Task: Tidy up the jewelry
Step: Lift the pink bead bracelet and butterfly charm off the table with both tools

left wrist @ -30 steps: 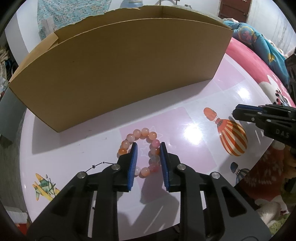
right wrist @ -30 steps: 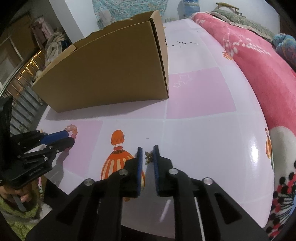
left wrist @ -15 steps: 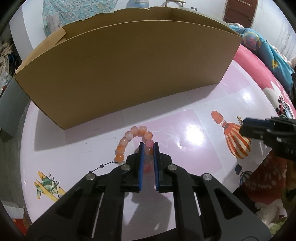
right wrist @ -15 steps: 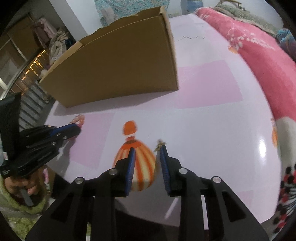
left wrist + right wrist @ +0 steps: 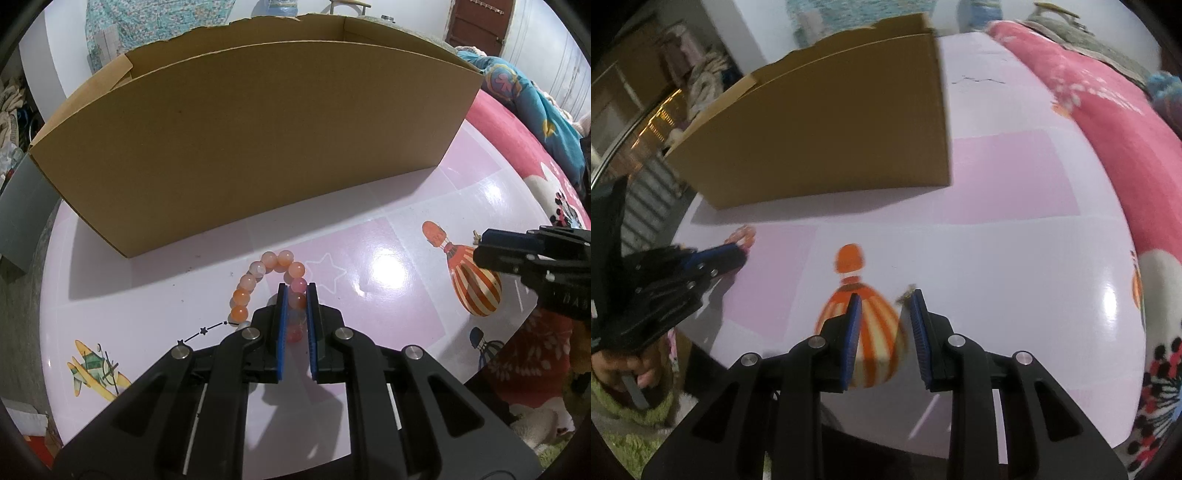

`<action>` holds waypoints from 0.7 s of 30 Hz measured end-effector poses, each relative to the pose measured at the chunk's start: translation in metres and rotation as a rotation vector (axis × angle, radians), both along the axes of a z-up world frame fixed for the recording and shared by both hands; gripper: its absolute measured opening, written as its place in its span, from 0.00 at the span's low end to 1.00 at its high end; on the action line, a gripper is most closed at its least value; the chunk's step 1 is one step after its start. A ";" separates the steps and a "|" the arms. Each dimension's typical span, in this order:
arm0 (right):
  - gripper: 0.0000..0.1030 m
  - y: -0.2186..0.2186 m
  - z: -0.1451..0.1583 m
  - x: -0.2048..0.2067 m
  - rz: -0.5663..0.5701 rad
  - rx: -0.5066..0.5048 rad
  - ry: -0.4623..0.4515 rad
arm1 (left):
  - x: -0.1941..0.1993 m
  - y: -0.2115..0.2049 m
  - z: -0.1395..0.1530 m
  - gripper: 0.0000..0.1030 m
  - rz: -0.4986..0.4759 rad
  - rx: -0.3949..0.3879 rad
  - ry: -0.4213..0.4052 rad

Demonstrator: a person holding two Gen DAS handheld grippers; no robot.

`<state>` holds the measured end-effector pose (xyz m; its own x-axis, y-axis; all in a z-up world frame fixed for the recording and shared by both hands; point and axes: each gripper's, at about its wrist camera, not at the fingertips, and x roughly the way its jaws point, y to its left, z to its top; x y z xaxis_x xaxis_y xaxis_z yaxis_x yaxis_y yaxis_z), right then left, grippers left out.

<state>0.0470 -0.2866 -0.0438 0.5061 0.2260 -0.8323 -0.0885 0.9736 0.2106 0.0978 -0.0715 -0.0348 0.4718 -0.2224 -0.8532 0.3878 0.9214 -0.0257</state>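
A bracelet of orange and pink beads [image 5: 258, 269] lies on the printed table [image 5: 373, 325] in front of a cardboard box [image 5: 258, 147]. My left gripper [image 5: 297, 295] is shut on the beads of its right side; the rest arches out to the left. The right wrist view shows that gripper [image 5: 738, 254] at far left with beads [image 5: 744, 234] at its tip. My right gripper [image 5: 885, 297] is open over a balloon print. A small gold piece [image 5: 905, 294] sits at the tip of its right finger [image 5: 918, 317]; I cannot tell whether it clings there or lies on the table.
A thin black chain with stars [image 5: 203, 329] lies left of the bracelet. Another dark chain [image 5: 979, 78] lies far back beside the box [image 5: 831, 129]. A pink blanket [image 5: 1108, 122] borders the table on the right. A hand [image 5: 624, 373] holds the left tool.
The left jaws closed on the bracelet's right side, pulling the ring into an arch. The right jaws opened off the gold piece and now straddle the balloon print.
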 end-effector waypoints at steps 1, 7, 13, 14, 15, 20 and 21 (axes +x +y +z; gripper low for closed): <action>0.26 0.000 0.001 0.001 -0.003 -0.022 -0.006 | 0.000 -0.001 0.000 0.09 0.001 -0.001 0.000; 0.26 0.000 0.000 0.005 -0.023 -0.100 -0.021 | -0.001 0.000 0.000 0.09 0.001 0.000 -0.001; 0.23 0.017 -0.001 0.003 -0.003 -0.190 -0.052 | -0.001 -0.001 0.000 0.09 -0.001 0.004 -0.004; 0.19 0.018 -0.001 0.003 -0.001 -0.186 -0.054 | -0.001 -0.001 0.000 0.09 -0.001 0.005 -0.005; 0.17 0.018 -0.001 0.003 -0.001 -0.182 -0.056 | -0.001 -0.001 0.000 0.09 -0.001 0.006 -0.005; 0.12 0.017 -0.001 0.002 0.003 -0.163 -0.061 | -0.001 -0.001 0.001 0.09 -0.001 0.006 -0.006; 0.12 0.017 -0.001 0.001 0.002 -0.161 -0.063 | -0.001 -0.001 0.001 0.09 -0.001 0.007 -0.006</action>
<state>0.0484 -0.2694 -0.0450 0.5583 0.0938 -0.8243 -0.0991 0.9940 0.0460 0.0967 -0.0727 -0.0342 0.4767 -0.2172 -0.8518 0.3891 0.9211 -0.0172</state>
